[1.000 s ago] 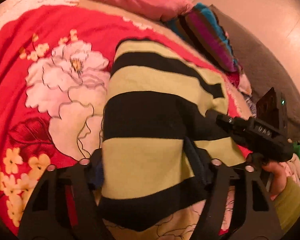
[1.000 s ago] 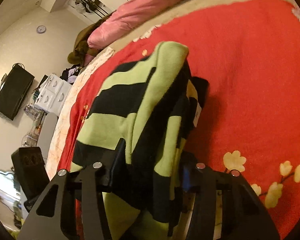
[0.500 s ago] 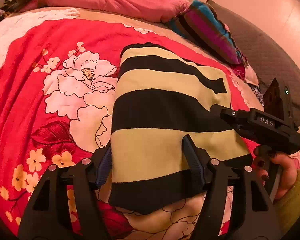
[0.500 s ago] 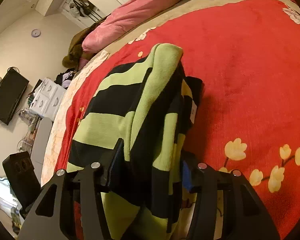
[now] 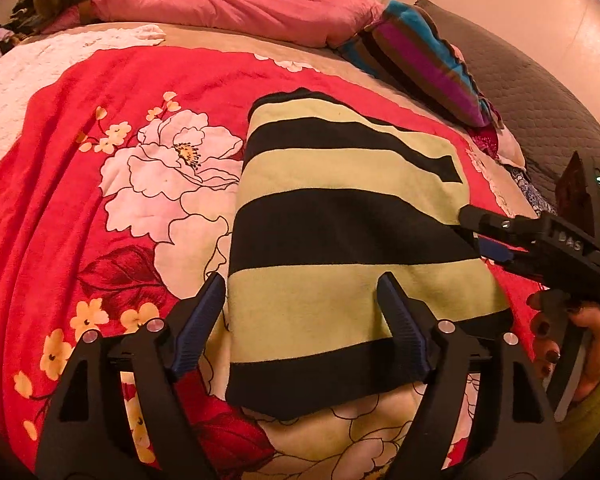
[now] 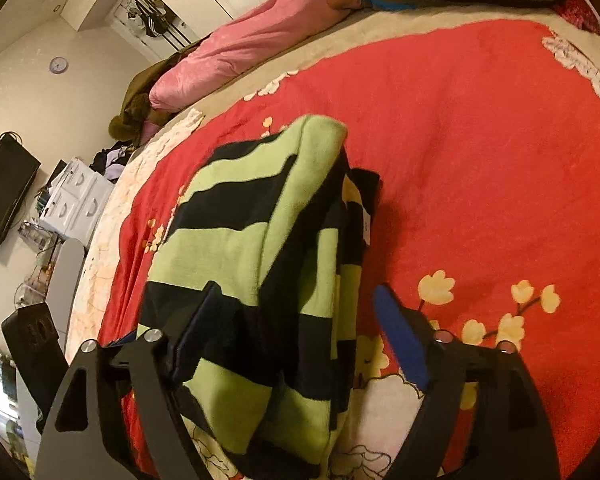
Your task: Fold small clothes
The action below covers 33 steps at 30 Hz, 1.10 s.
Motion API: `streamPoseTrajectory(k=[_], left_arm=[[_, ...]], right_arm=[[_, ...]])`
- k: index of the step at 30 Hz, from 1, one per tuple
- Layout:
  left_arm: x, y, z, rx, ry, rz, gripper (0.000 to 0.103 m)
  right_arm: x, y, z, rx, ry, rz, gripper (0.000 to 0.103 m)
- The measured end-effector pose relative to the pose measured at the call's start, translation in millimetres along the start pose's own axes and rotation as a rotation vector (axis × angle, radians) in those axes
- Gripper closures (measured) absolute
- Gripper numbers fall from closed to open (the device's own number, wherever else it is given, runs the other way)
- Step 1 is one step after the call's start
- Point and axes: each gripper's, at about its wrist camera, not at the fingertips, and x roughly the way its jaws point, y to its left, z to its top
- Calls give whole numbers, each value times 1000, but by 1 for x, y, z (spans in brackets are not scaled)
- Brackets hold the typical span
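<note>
A folded green-and-black striped garment (image 5: 340, 240) lies flat on the red floral blanket (image 5: 80, 140). My left gripper (image 5: 300, 312) is open, its blue-padded fingers spread over the garment's near end, not gripping it. My right gripper (image 6: 296, 320) is open too, hovering over the garment's folded edge (image 6: 260, 240). In the left wrist view the right gripper (image 5: 484, 232) reaches in from the right at the garment's right edge, held by a hand.
A pink duvet (image 5: 228, 4) and a striped pillow (image 5: 424, 60) lie at the head of the bed. A grey cover (image 5: 540, 92) is at the right. In the right wrist view a TV (image 6: 4, 196) and white drawers (image 6: 76, 204) stand beyond the bed's left side.
Both grippers have opened and let go of the garment, which has settled flat on the blanket. Both have drawn back a little.
</note>
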Motion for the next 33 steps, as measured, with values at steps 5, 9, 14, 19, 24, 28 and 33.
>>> streamPoseTrajectory(k=[5, 9, 14, 19, 24, 28, 33], left_arm=[[-6, 0, 1, -4, -10, 11, 26], [-10, 2, 2, -14, -22, 15, 21], [-17, 6, 4, -32, -41, 19, 12], [-25, 6, 5, -29, -67, 38, 10], [-33, 5, 6, -37, -82, 70, 10], [-44, 5, 8, -50, -113, 93, 9], [-62, 1, 8, -43, -139, 106, 9]], right_arm=[[-10, 3, 0, -8, -21, -16, 19], [-16, 5, 0, -13, -32, -28, 14], [-23, 7, 0, -16, -51, -57, 6], [-32, 9, 1, -24, -66, -88, 5], [-43, 14, -1, -48, -89, -112, 5], [-55, 16, -4, -61, -120, -129, 5], [-72, 19, -9, -76, -153, -147, 4]])
